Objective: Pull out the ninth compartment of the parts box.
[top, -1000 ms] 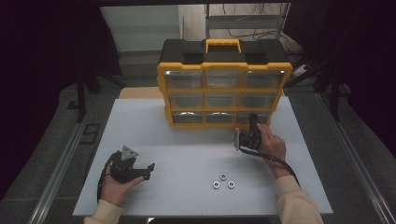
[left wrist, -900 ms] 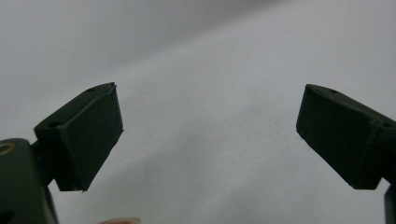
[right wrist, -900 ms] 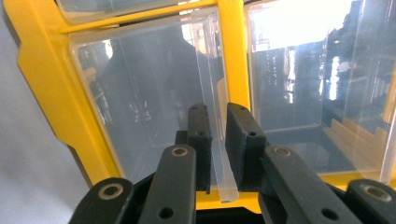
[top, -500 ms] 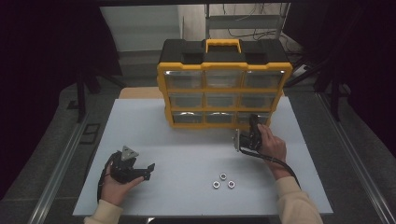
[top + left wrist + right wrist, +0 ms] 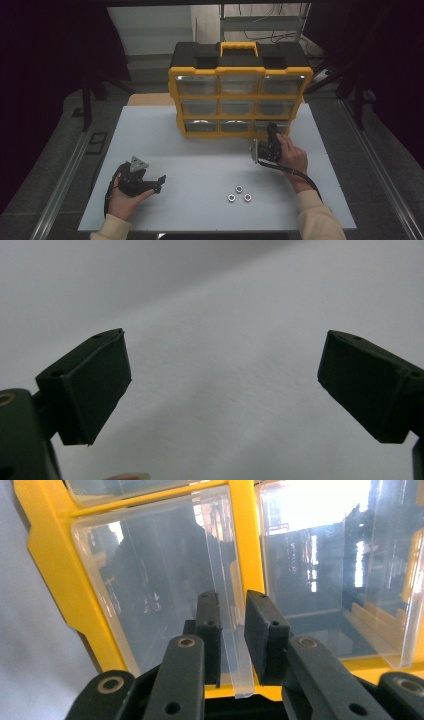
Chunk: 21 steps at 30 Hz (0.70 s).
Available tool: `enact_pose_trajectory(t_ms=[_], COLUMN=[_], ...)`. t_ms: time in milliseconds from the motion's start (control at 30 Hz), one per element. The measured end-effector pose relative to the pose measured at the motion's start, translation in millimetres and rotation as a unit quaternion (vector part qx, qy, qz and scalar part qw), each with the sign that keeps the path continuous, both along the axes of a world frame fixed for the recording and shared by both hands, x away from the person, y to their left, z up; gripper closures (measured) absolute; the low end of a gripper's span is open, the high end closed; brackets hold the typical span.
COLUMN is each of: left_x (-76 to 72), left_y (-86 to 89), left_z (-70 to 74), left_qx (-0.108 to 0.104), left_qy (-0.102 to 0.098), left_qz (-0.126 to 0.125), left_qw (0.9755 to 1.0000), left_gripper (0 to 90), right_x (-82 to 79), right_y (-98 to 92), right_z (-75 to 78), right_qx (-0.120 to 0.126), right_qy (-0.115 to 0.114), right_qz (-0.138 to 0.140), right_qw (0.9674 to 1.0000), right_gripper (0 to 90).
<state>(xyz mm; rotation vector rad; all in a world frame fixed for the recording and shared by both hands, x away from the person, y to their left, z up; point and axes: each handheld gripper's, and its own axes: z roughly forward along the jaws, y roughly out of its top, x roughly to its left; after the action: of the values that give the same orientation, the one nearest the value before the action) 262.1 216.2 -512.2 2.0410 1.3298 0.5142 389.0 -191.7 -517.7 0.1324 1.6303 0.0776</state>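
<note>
Since the earlier frame nothing on the table has shifted and both my hands rest as before. My right gripper (image 5: 232, 640) is narrow around the clear pull tab (image 5: 237, 672) of the bottom right drawer (image 5: 272, 126) of the yellow organiser (image 5: 240, 95); the pads seem not quite pressing. Next: squeeze, draw it straight out. My left gripper (image 5: 222, 385) gapes wide, empty, over the table (image 5: 200, 160); the three nuts (image 5: 239, 194) wait

Glossy clear plastic drawer (image 5: 165, 595), yellow plastic organizer (image 5: 240, 90), shiny metal nuts (image 5: 239, 194), matt white table (image 5: 200, 160)
</note>
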Motion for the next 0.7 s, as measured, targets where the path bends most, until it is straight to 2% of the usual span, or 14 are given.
enact_pose_trajectory(t_ms=[33, 67, 100, 133, 167, 200, 233, 300, 333, 433, 467, 667, 700], left_x=[0.0, -0.1, -0.1, -0.3, -0.3, -0.4, -0.4, -0.5, -0.5, -0.5, -0.3, -0.5, -0.6], left_y=[0.0, 0.0, 0.0, 0.0, 0.0, 0.1, 0.1, 0.0, 0.0, 0.0, 0.1, 0.1, 0.1], left_z=[0.1, 0.2, 0.4, 0.5, 0.6, 0.7, 0.7, 0.8, 0.8, 0.8, 0.5, 0.8, 0.9], left_qx=[0.000, 0.000, 0.000, 0.000, 0.000, 0.000, 0.000, 0.000, 0.000, 0.000, 0.000, 0.000, 0.000], left_qy=[0.000, 0.000, 0.000, -0.001, -0.001, -0.001, -0.001, -0.001, -0.001, -0.001, -0.001, -0.001, -0.001], left_qz=[0.000, 0.000, 0.000, 0.000, 0.000, 0.000, 0.000, 0.000, 0.000, 0.000, 0.000, 0.000, 0.000], left_qw=[1.0000, 1.0000, 1.0000, 1.0000, 1.0000, 1.0000, 1.0000, 1.0000, 1.0000, 1.0000, 1.0000, 1.0000, 1.0000], left_gripper=[7.2, 7.2, 7.2, 7.2, 7.2, 7.2, 7.2, 7.3, 7.2, 7.2, 7.2, 7.2, 7.2], right_x=[2.3, -0.3, -2.7, -3.1, -3.0, -1.0, -2.7, -2.6, -4.4, -4.7, -3.5, -5.1, -7.7], right_y=[-1.6, -1.1, -0.5, -0.6, -0.9, -2.0, -1.4, -1.5, -0.4, -0.5, -1.6, -2.5, -1.9], right_z=[0.8, 1.2, 0.3, 0.1, 1.3, 1.0, 1.7, 2.1, 0.8, 0.4, 2.2, 2.0, 1.1], right_qx=[0.006, 0.002, -0.003, -0.002, 0.001, 0.004, 0.001, 0.002, 0.007, 0.008, 0.004, 0.003, 0.000], right_qy=[0.024, 0.020, 0.001, 0.000, 0.019, 0.024, 0.022, 0.024, 0.010, 0.006, 0.025, 0.024, 0.005], right_qz=[0.021, 0.011, 0.000, 0.002, 0.006, 0.021, 0.011, 0.011, -0.001, -0.001, 0.011, 0.013, 0.005], right_qw=[0.9995, 0.9997, 1.0000, 1.0000, 0.9998, 0.9995, 0.9997, 0.9996, 0.9999, 1.0000, 0.9996, 0.9996, 1.0000], right_gripper=[76.6, 76.6, 76.6, 76.6, 76.6, 76.6, 76.8, 76.8, 76.9, 77.1, 77.1, 77.3, 77.5])
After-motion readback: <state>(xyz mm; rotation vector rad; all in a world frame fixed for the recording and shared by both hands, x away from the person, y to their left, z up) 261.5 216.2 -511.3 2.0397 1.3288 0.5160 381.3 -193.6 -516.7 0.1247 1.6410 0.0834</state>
